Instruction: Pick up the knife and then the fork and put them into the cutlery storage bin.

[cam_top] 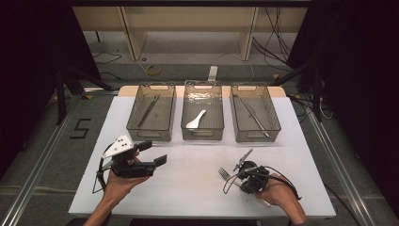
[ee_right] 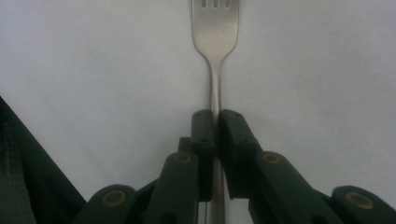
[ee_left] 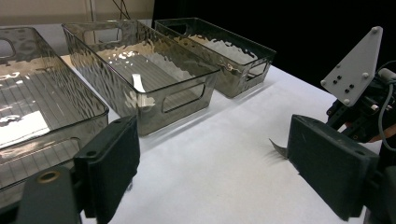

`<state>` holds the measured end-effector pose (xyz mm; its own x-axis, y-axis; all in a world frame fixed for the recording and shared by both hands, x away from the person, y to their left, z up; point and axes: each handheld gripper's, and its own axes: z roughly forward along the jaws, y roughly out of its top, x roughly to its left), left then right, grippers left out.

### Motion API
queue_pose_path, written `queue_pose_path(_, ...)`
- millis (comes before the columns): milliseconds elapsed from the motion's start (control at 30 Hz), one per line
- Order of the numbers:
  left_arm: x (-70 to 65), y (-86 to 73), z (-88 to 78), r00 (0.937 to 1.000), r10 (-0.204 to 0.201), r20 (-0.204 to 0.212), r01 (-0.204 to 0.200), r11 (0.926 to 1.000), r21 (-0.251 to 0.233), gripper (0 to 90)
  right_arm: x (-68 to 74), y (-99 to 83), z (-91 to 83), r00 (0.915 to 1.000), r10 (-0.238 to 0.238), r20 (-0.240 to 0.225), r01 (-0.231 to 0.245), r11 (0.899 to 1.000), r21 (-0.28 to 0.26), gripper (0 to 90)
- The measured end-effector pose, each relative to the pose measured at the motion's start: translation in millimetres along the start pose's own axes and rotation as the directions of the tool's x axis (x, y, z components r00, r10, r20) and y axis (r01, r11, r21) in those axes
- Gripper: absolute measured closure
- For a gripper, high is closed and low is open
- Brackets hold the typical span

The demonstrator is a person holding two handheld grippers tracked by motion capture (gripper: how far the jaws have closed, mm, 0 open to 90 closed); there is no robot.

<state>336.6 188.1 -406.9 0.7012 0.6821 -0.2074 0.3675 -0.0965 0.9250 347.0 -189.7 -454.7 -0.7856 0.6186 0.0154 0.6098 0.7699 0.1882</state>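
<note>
A metal fork [ee_right: 215, 28] lies flat on the white table sheet [ee_right: 93, 70], tines pointing away from my right gripper [ee_right: 217, 121]. That gripper is shut on the fork's handle just below its neck. In the high view the fork [cam_top: 224, 173] lies at the front right, with the right gripper [cam_top: 237, 176] over its handle and a hand behind it. My left gripper [cam_top: 154, 153] hovers at the front left, jaws wide apart and nothing between them. In the left gripper view the left gripper [ee_left: 219, 172] looks across the sheet toward the fork's tines [ee_left: 279, 148].
Three clear grey bins stand in a row at the back of the sheet. The left bin [cam_top: 149, 135] holds a dark utensil, the middle bin [cam_top: 202, 135] a white spoon [cam_top: 196, 120], the right bin [cam_top: 258, 137] a long metal utensil [cam_top: 254, 117].
</note>
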Motion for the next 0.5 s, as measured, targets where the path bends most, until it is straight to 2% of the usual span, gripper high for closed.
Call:
queue_pose_path(167, -0.1, 0.1, -0.3, 1.0, 0.002, 0.001, -0.002, 1.0, -0.002, 16.8, 0.0, 0.5, 0.0, 0.9978, -0.063, 0.022, 0.063, 0.998, -0.002, 85.1)
queue_pose_path(233, 0.1, 0.0, -0.3, 1.0, 0.002, 0.001, -0.002, 1.0, -0.001, 16.8, 0.1, -0.1, -1.7, 0.9975, -0.066, 0.025, 0.066, 0.998, 0.003, 85.2)
queue_pose_path(500, 0.0, 0.1, -0.4, 1.0, 0.003, 0.0, -0.003, 1.0, 0.0, 16.8, -3.7, -3.2, -13.8, 0.9972, -0.059, 0.046, 0.062, 0.996, -0.06, 85.5)
